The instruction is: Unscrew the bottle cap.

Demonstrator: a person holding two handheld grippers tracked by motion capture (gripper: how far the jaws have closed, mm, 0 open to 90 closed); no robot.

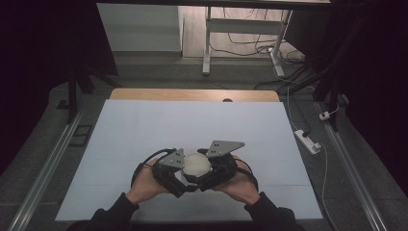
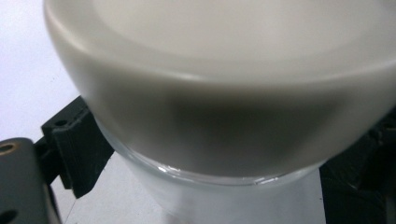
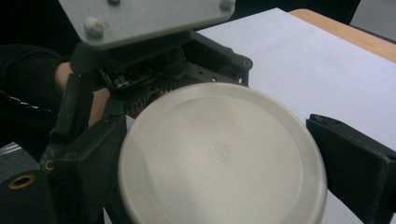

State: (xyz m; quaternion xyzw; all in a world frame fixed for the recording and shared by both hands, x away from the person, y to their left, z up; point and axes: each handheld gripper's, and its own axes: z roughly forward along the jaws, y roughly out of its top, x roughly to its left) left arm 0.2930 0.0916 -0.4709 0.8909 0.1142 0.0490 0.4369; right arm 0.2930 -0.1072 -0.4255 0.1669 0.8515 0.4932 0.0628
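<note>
A round white lid on a clear jar, near the front edge of the white table, left gripper pinching the jar's side, right gripper pinching the lid's rim, both hands close together.

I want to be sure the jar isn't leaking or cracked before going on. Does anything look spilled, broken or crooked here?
Nothing stands out. The white lid sits flat and whole on the clear jar, with no chips or cracks visible. The white table cover shows no spill or stain. The left gripper and right gripper both sit at the jar.
</note>
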